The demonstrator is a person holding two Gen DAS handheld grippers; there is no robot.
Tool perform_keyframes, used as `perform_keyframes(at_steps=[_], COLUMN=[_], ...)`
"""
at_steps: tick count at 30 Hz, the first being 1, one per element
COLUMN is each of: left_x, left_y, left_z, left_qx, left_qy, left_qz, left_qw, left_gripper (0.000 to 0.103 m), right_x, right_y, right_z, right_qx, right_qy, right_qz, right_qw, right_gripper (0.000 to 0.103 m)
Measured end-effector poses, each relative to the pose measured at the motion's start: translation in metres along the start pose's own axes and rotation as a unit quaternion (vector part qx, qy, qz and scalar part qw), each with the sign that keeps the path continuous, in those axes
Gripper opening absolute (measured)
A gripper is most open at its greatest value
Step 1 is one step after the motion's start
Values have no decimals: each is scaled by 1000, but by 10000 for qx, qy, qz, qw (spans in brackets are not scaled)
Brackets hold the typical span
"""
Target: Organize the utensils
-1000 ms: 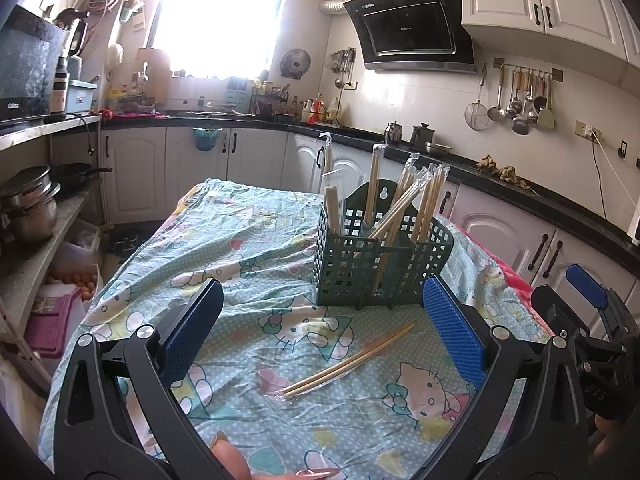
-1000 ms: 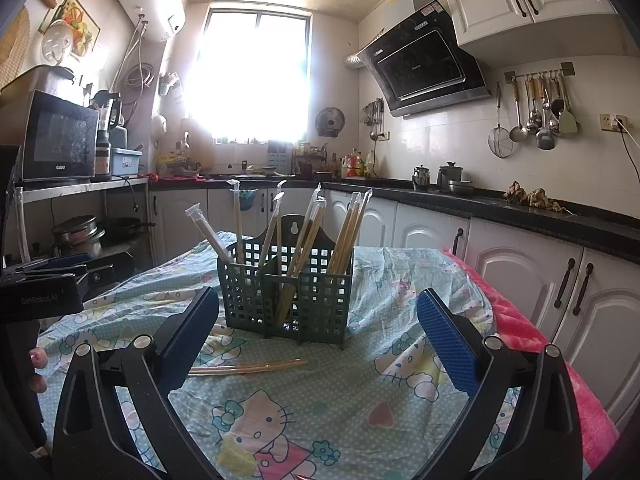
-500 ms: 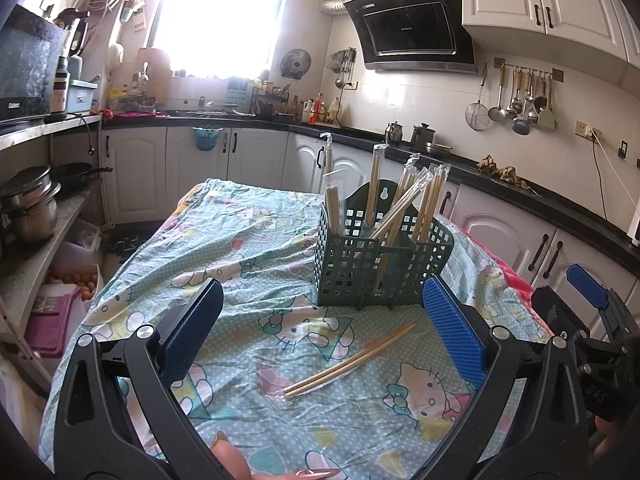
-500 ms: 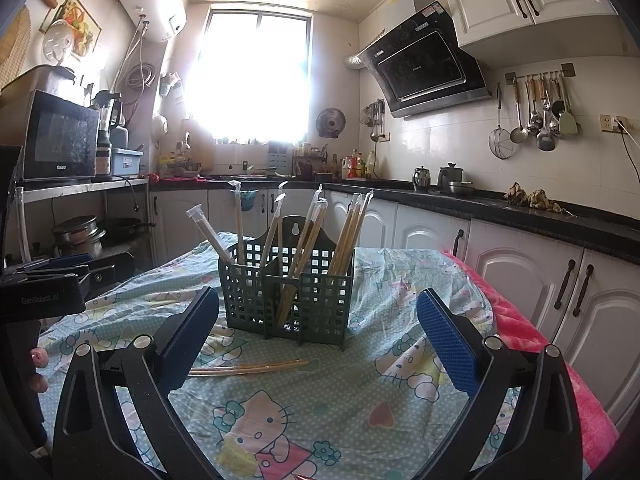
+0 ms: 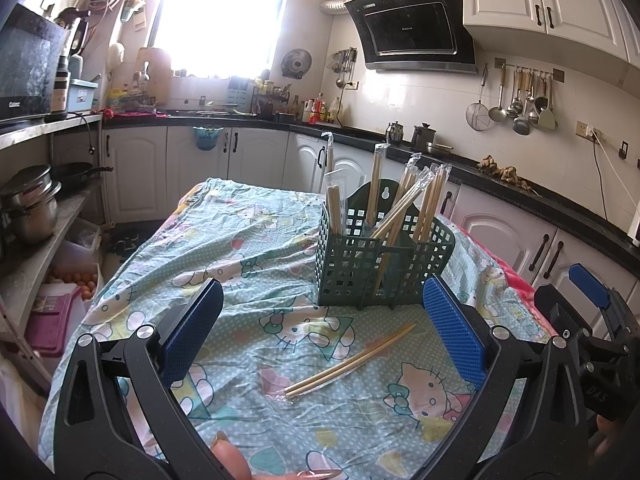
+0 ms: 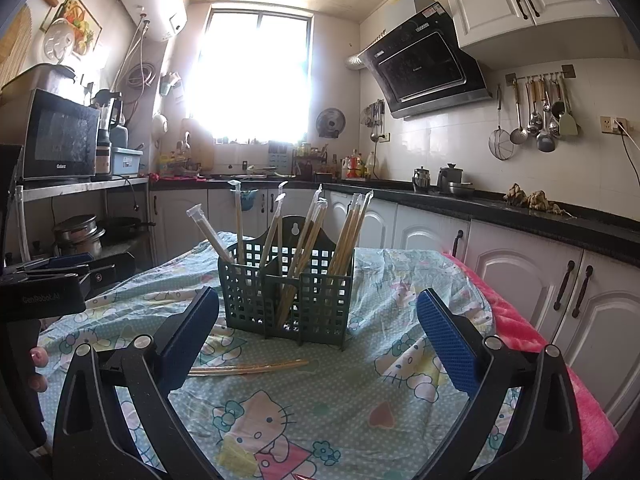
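Observation:
A dark green slotted utensil holder [image 5: 384, 258] [image 6: 288, 292] stands upright on the table, with several plastic-wrapped chopstick pairs [image 5: 430, 196] [image 6: 352, 224] leaning in its compartments. One wrapped pair of chopsticks [image 5: 350, 362] [image 6: 248, 369] lies flat on the cloth in front of the holder. My left gripper [image 5: 324, 336] hovers open over that loose pair, nothing between its blue pads [image 5: 454, 336]. My right gripper [image 6: 318, 338] is open too, facing the holder from the other side, with its blue pads [image 6: 444, 340] apart and empty.
The table wears a cartoon-cat cloth [image 5: 240, 248] over a pink blanket [image 6: 516, 332]. Shelves with pots [image 5: 28, 204] stand left. Kitchen counters [image 6: 520, 216] run behind and right. The other gripper [image 5: 588, 320] shows at the right edge of the left wrist view.

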State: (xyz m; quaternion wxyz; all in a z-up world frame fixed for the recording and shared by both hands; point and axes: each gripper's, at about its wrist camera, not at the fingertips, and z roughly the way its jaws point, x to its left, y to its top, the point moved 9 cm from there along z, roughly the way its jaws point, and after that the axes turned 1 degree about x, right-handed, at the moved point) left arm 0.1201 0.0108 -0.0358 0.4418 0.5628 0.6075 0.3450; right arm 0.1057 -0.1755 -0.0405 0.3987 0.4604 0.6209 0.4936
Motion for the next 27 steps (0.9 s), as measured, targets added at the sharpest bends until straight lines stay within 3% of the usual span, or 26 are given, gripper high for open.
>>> perform_keyframes(at_steps=[10,16,19,22,26,27], left_x=[2,12,33,69,138,156], left_y=[-2,-4,0,3,-7,-13], left_z=[2,9,18,41,99,116], left_qx=[48,237,400,799,1483,1649], left_qy=[-34,171,311,674,1579,1834], left_qz=[-52,-124,-341,-449,-430,-476], left_qw=[10000,9995,9981,9935,9753,9679], left_gripper=[92,92,92,92,92,92], right_x=[-2,-9,-19,-47,-103,-126], right_y=[1,1,1,4,-14,-28], right_z=[-1,1,5,13,63,84], right_qx=[-24,-19,43,101,1097,1549], right_qy=[-39,-151,-257,-509,-909,-1173], right_qz=[2,46,171,378,588,675], right_qw=[10000,9999,9995,9979,9881,9786], right_gripper=[97,97,96,96,97,97])
